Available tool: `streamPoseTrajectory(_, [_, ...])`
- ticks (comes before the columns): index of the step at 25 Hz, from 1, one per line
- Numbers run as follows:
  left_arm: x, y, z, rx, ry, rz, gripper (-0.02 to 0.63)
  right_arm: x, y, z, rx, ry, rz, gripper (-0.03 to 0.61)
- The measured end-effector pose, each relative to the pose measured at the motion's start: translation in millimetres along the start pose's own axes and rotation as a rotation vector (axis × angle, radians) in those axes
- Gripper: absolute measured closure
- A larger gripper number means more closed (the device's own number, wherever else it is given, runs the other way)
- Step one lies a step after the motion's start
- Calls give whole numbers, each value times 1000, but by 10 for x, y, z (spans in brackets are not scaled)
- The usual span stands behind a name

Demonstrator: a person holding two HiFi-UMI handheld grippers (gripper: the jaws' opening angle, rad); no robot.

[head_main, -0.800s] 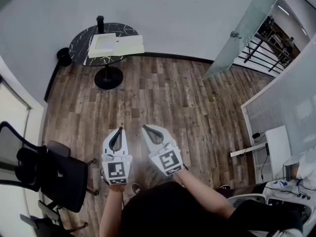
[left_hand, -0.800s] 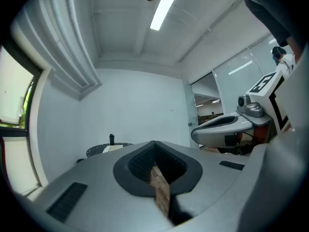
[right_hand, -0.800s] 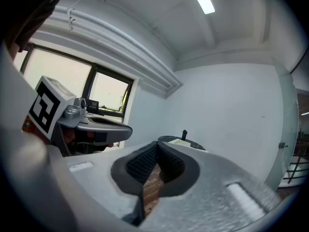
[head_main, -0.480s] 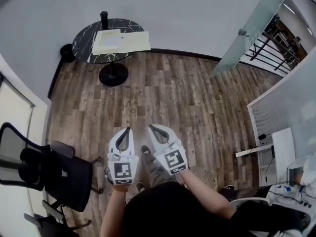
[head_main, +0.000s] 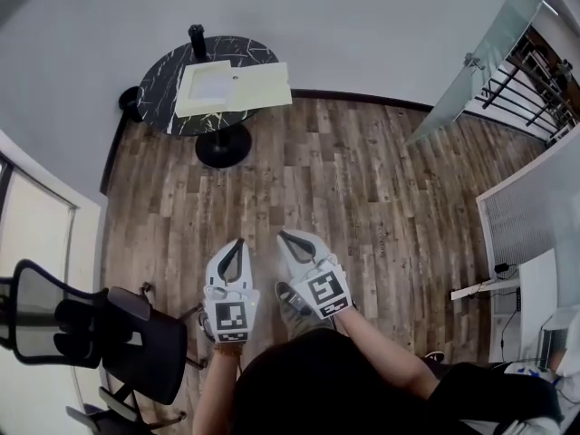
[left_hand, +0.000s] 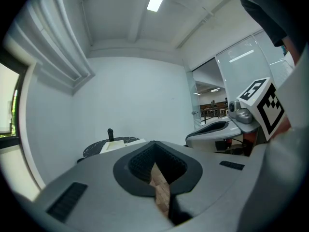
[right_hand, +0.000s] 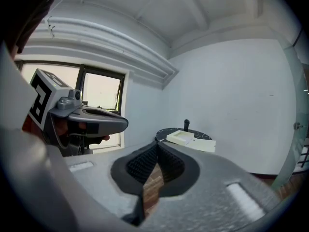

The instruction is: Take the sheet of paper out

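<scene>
Nothing is done yet: the left gripper [head_main: 238, 243] and right gripper [head_main: 282, 236], both closed and empty, hang over the wooden floor [head_main: 362, 179], well apart from the round black table [head_main: 159, 73] at eleven o'clock, whose pale open box [head_main: 207, 87] presumably holds the paper.

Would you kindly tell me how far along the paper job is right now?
Nothing looks done: the white box and yellowish sheet lie on the round table. In hand: nothing; left gripper and right gripper are shut, empty, over the wood floor. Left: approach, take the paper out.
</scene>
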State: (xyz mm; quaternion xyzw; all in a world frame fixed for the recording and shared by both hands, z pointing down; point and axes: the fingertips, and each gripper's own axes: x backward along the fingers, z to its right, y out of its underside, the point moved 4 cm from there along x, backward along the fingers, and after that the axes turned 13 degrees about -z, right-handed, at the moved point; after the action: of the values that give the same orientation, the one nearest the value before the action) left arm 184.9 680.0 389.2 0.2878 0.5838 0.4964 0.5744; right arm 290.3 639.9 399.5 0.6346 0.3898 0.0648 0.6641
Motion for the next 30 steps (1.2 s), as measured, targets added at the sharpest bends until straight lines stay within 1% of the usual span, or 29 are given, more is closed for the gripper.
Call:
streamPoseTrajectory(6, [-727, -237, -77, 9, 1, -15, 615, -430, -78, 613, 2, -35, -12, 580])
streamPoseTrajectory(10, [-1114, -355, -117, 20, -10, -17, 615, -716, -97, 928, 27, -80, -23, 580])
streamPoseTrajectory(13, [-1317, -435, -166, 32, -14, -15, 615, -897, -133, 1067, 50, -104, -30, 580])
streamPoseTrajectory(17, [-1534, -492, -285, 38, -3, -17, 615, -1135, -179, 1171, 44, -119, -50, 580])
streamPoseTrajectory(20, [-1730, -457, -418, 51, 8, -25, 615, -1337, -186, 1243, 36, -125, -69, 580])
streamPoseTrajectory(22, [-1885, -438, -534, 59, 23, -30, 615, -1485, -208, 1301, 27, -122, -84, 580])
streamPoseTrajectory(24, [-2042, -445, -741, 62, 31, -32, 615, -1705, -290, 1335, 28, -121, -95, 580])
streamPoseTrajectory(30, [-2419, -583, -1388, 67, 60, -17, 615, -2336, -752, 1497, 44, -111, -97, 580])
